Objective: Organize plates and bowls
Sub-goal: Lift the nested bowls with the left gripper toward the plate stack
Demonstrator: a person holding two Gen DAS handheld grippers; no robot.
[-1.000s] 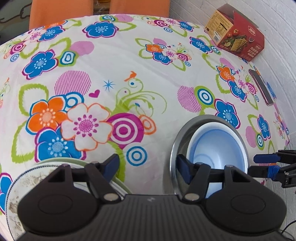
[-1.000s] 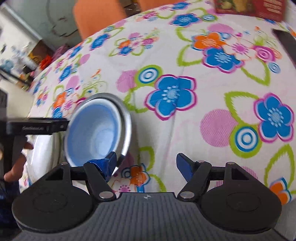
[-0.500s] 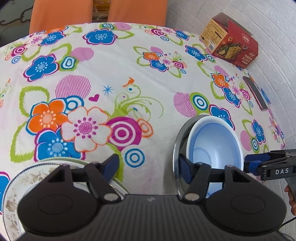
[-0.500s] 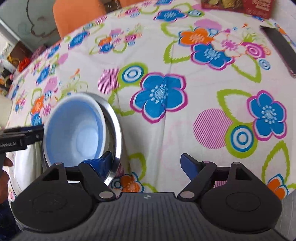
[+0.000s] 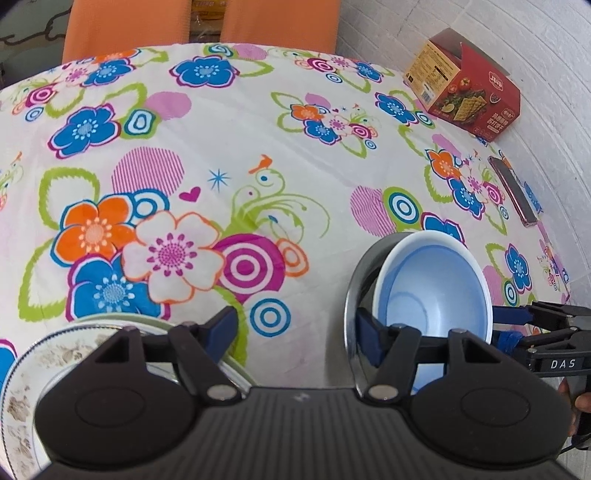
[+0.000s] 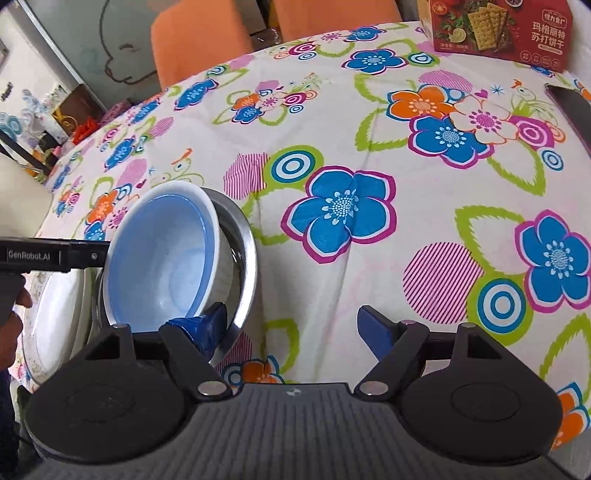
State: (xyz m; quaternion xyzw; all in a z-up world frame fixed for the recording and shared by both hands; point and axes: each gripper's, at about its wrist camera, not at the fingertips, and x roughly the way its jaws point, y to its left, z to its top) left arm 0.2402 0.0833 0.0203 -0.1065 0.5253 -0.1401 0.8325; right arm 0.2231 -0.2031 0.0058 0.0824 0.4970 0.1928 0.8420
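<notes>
A light blue bowl [image 5: 432, 295] [image 6: 162, 258] sits tilted inside a steel bowl [image 5: 354, 295] [image 6: 247, 266] near the table's front edge. My left gripper [image 5: 293, 328] is open, its right finger just inside the steel rim beside the blue bowl. To its lower left lies a white plate with a floral rim [image 5: 22, 387] [image 6: 55, 306]. My right gripper [image 6: 293, 325] [image 5: 506, 326] is open on the bowls' other side, its left finger at the steel bowl's near rim. In the right wrist view one finger [image 6: 85, 254] of the left gripper reaches the blue bowl's far rim.
A flowered cloth [image 5: 258, 129] covers the round table. A red cracker box [image 5: 469, 81] [image 6: 498, 33] and a dark phone [image 5: 513, 195] [image 6: 569, 107] lie at the far right by a white brick wall. Orange chairs [image 5: 147, 26] stand behind. A hand [image 6: 14, 325] holds the left gripper.
The blue bowl has tipped up further inside the steel bowl. The right gripper has closed in on the bowls' right side. Both grippers stay open.
</notes>
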